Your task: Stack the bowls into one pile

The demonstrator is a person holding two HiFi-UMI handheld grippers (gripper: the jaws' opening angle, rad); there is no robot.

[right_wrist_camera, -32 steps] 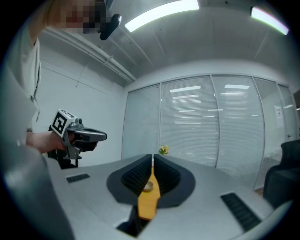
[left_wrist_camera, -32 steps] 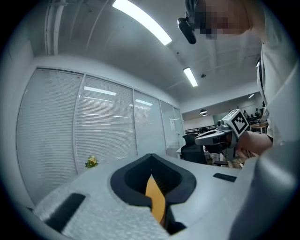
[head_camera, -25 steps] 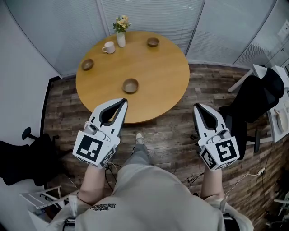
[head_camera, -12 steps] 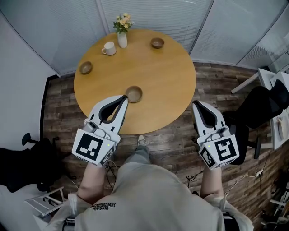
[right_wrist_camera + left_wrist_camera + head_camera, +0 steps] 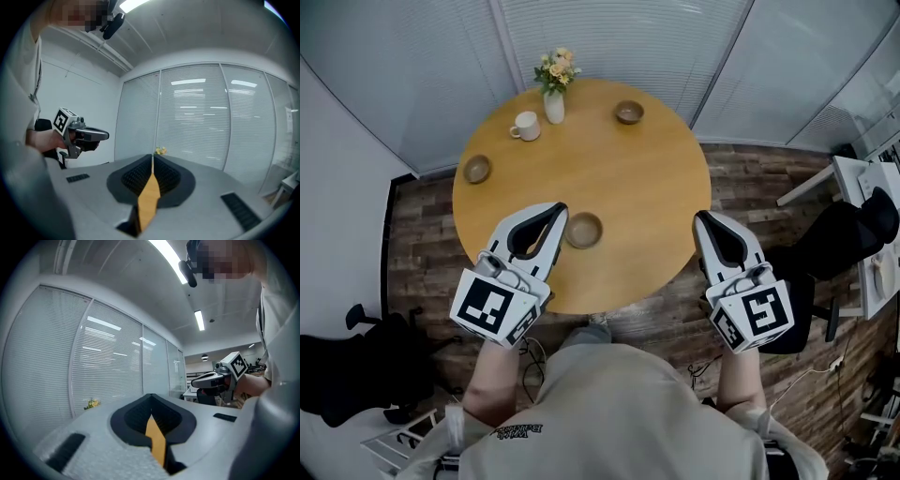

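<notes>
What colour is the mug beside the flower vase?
White. The small handled mug shows best in the head view.

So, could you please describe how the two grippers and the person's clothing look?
Both the left gripper and right gripper are pale grey, pointed shells with black ribbed lining, each carrying a white cube with black square markers. The person wears a light beige shirt with small dark lettering.
</notes>
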